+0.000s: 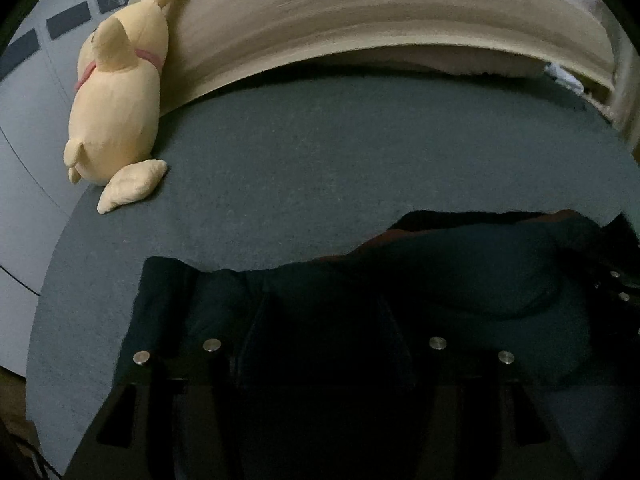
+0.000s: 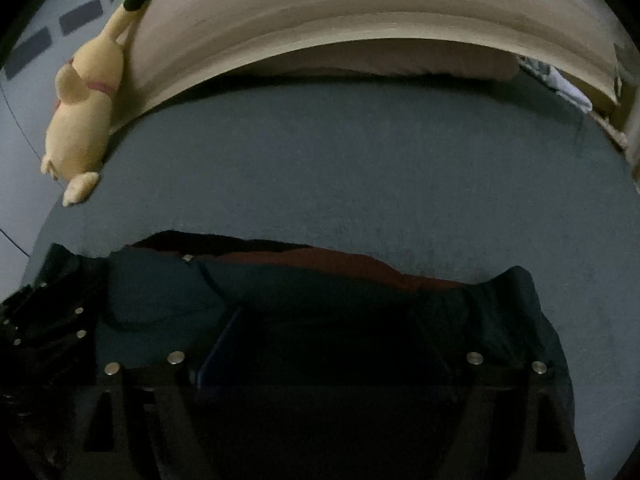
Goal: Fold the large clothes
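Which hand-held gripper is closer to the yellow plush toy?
Left. The left hand-held gripper is on the toy's side of the dark garment; the right hand-held gripper sits farther along it.

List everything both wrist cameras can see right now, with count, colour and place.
Garment: one, dark teal with a reddish lining edge, lying flat on the near part of the bed.
Bed cover: one, grey-blue, beneath everything.
Plush toy: one, pale yellow with a pink collar, far left corner against the headboard.
Headboard: one, light wood, along the far edge.
Left gripper: black, over the garment, jaws apart.
Right gripper: black, over the garment, jaws wide.
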{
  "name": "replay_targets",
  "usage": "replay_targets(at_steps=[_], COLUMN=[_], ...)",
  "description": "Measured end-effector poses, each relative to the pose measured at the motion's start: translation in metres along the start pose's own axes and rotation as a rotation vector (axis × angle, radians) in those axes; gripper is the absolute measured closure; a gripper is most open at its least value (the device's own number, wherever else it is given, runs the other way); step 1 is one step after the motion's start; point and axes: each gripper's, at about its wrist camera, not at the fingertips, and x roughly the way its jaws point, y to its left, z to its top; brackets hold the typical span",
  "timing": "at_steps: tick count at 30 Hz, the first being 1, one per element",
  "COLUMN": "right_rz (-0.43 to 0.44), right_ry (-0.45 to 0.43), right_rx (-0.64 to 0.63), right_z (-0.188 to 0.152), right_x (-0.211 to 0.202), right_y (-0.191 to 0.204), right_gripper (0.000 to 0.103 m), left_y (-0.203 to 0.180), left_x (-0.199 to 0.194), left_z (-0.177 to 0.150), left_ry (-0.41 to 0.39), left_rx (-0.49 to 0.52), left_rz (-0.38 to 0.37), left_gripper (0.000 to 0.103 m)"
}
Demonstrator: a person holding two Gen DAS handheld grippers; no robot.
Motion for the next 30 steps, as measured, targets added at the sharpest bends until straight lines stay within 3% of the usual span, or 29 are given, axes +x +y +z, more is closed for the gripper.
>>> replay_targets(at_steps=[3, 8, 12, 15, 21, 25, 30], right_rz=[-0.003, 0.033, 0.053, 0.010, -0.042, -0.103, -0.112], right_ry=[-0.046, -0.141, -0.175, -0.206, -0.207, -0.168, -0.139], right_rx=[0.026, 0.023, 0.077, 0.062, 0.015, -0.001, 0.026], right_z=[-0.009, -0.052, -0.105, -0.141, -0.198, -0.209, -0.222], right_x=[-0.030, -0.115, -0.161, -0.179, -0.181, -0.153, -0.143], right_y=[-0.003, -0.027, -0.043, -0.037, -0.025, -0.025, -0.035], right_gripper=[0.019, 0.018, 0.018, 0.018, 0.018, 0.018, 0.018], left_y=[0.018, 0.076, 0.109, 0.109, 0.088, 0.077, 0.071], left_x=[-0.028, -0.100, -0.130, -0.145, -0.170, -0.166, -0.150], left_z=[-0.008, -0.048, -0.095, -0.131, -0.169, -0.182, -0.191], left_ry=[-0.012, -0.112, -0.136, -0.128, -0.114, -0.089, -0.036], left_rx=[-0.048, -0.137, -0.195, -0.187, -0.198, -0.167, -0.160], left_rz=[-0.044, -0.074, -0.054, -0.024, -0.040, -0.003, 0.008], left_gripper=[0.045, 0.040, 0.039, 0.039, 0.039, 0.039, 0.039])
